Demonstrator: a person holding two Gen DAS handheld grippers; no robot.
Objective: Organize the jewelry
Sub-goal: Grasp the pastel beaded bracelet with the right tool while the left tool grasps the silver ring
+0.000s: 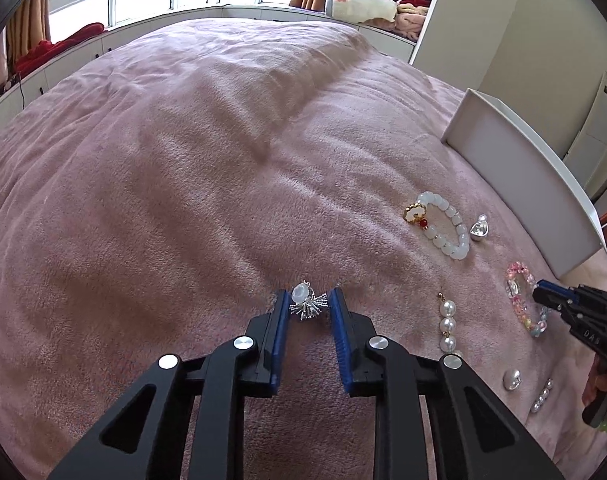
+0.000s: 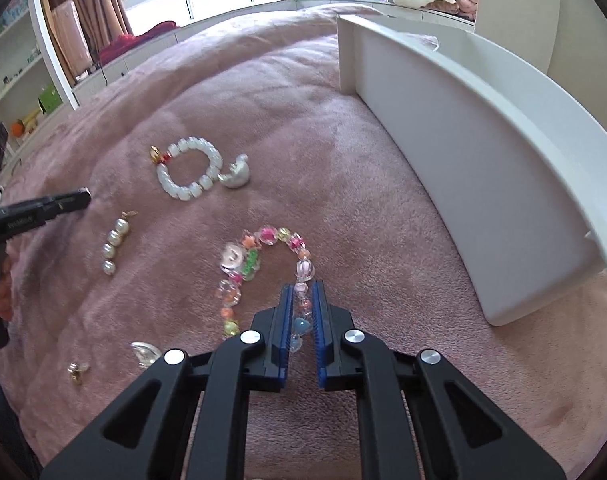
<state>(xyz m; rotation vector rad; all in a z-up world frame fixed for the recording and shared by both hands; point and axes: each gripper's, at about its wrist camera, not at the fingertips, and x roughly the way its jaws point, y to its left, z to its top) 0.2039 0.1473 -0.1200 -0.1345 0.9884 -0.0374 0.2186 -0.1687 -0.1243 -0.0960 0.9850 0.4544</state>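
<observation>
Two pieces of jewelry are being picked up at once, so the step in hand reads as the grasp before the carry. The multicoloured bracelet of clear, pink, orange and green beads (image 2: pixel 263 276) lies in a loose loop on the pink plush bed cover (image 2: pixel 343 168), and the right hand-held gripper (image 2: pixel 302 292) has its blue pads clamped on the strand's near side, a pale pink bead and a blue one pinched between them. Out to the left, the silver spray-shaped brooch with a milky oval stone (image 1: pixel 306 300) sits on the same cover between the blue pads of the left hand-held gripper (image 1: pixel 308 300); the jaws stand narrow, close to the wire prongs on both sides, but whether they already press on it I cannot tell.

The next move probably calls for a straight lift of each piece and a carry to the white open tray (image 2: pixel 483 152) that stands at the right, well apart from the brooch and nearer the bracelet. The bracelet will likely hang and swing; the brooch's thin prongs could snag the plush.

Still lying loose: a white jade-like bead bracelet with a gold and red charm (image 2: pixel 187 174), a silver bean-shaped charm (image 2: pixel 235 174) touching it, and a short string of four pearls (image 2: pixel 114 246).
</observation>
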